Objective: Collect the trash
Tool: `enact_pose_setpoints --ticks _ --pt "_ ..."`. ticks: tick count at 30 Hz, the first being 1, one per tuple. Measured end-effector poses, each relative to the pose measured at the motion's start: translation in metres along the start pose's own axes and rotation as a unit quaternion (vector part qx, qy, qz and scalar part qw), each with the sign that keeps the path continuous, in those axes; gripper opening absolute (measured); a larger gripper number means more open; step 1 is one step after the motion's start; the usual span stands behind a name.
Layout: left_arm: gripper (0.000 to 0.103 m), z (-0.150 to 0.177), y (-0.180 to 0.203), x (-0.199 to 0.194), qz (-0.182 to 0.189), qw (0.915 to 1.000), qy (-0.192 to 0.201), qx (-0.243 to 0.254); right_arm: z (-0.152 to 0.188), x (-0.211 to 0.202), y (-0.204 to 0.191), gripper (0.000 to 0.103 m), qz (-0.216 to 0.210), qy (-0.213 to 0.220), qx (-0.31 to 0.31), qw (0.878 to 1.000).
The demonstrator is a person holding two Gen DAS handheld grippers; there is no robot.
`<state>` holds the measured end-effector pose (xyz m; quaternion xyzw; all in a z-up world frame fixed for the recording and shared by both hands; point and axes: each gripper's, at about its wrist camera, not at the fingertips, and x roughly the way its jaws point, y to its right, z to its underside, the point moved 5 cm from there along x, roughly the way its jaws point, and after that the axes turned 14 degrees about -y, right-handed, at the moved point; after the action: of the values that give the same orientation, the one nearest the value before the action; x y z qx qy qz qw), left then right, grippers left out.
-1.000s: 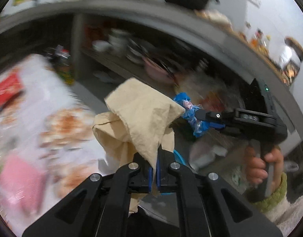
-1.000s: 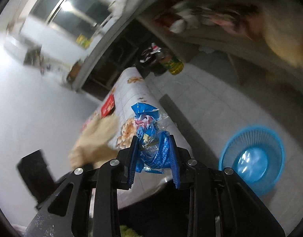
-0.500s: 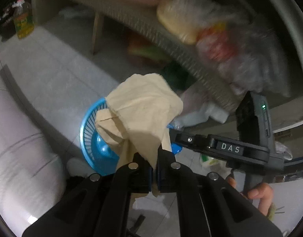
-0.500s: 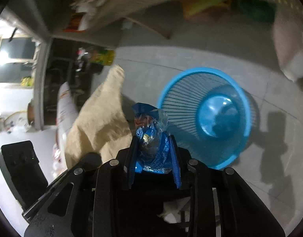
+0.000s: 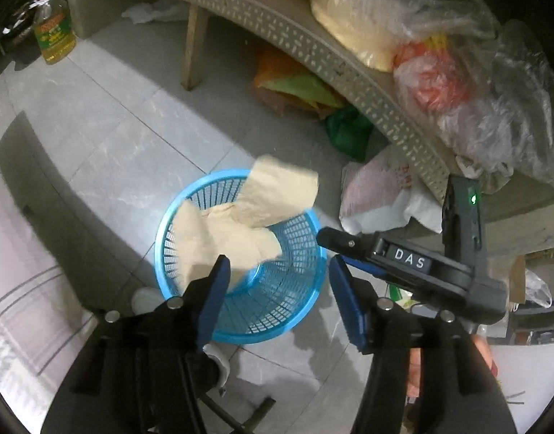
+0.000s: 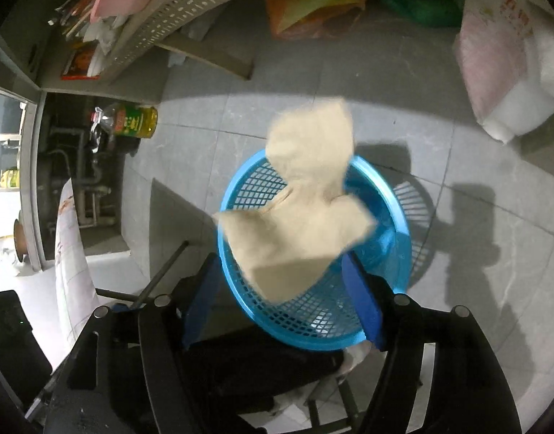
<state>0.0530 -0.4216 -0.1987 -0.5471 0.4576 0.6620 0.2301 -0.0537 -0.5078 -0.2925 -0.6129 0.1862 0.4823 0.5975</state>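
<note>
1. Left wrist view: the left gripper (image 5: 277, 300) is opening, fingers (image 5: 213, 296) apart w/ nothing between them. A sec ago they pinched the tan paper (image 5: 240, 224); now it is loose and falling into the blue basket (image 5: 277, 322) on the floor.
2. Same view: the right gripper (image 5: 331, 249) hangs by the basket rim. Its blue wrapper is gone from view; can't see where it went.
3. Right wrist view: the right gripper (image 6: 282, 300) is opening too, fingers (image 6: 363, 303) apart, nothing pinched. The tan paper (image 6: 305, 217) floats over the blue basket (image 6: 313, 332).
4. So both bits of trash look let go; more trash pickup prob comes next.
5. Room: gray tile floor (image 6: 457, 188), a shelf w/ holes (image 5: 313, 50) holding plastic bags (image 5: 457, 83), an oil bottle (image 5: 52, 32) on the floor, bags under the shelf.
</note>
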Motion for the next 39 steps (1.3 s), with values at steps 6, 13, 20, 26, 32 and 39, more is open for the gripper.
enact_pose_setpoints --ticks 6,13,20,26,32,39 --pt "0.059 0.011 0.009 -0.031 0.011 0.9993 0.037 0.004 0.008 -0.019 -0.005 0.067 0.010 0.035 -0.016 0.999" --pt "0.061 0.045 0.010 -0.093 0.037 0.9936 0.105 0.023 0.017 -0.035 -0.016 0.068 0.026 0.069 -0.046 0.996" --pt "0.063 0.086 -0.008 -0.150 0.042 0.9849 0.167 0.018 0.023 -0.029 -0.015 0.068 0.042 0.071 -0.050 0.995" --pt "0.066 0.130 -0.038 -0.184 0.024 0.9779 0.208 0.004 0.026 0.030 0.060 0.064 0.131 0.031 0.017 0.991" --pt "0.066 0.159 -0.054 -0.184 0.015 0.9796 0.201 0.001 0.033 0.120 0.116 0.032 0.028 -0.094 0.128 0.987" --pt "0.066 0.165 -0.063 -0.180 0.008 0.9804 0.197 -0.010 0.007 0.154 0.105 0.015 -0.050 -0.117 0.194 0.973"
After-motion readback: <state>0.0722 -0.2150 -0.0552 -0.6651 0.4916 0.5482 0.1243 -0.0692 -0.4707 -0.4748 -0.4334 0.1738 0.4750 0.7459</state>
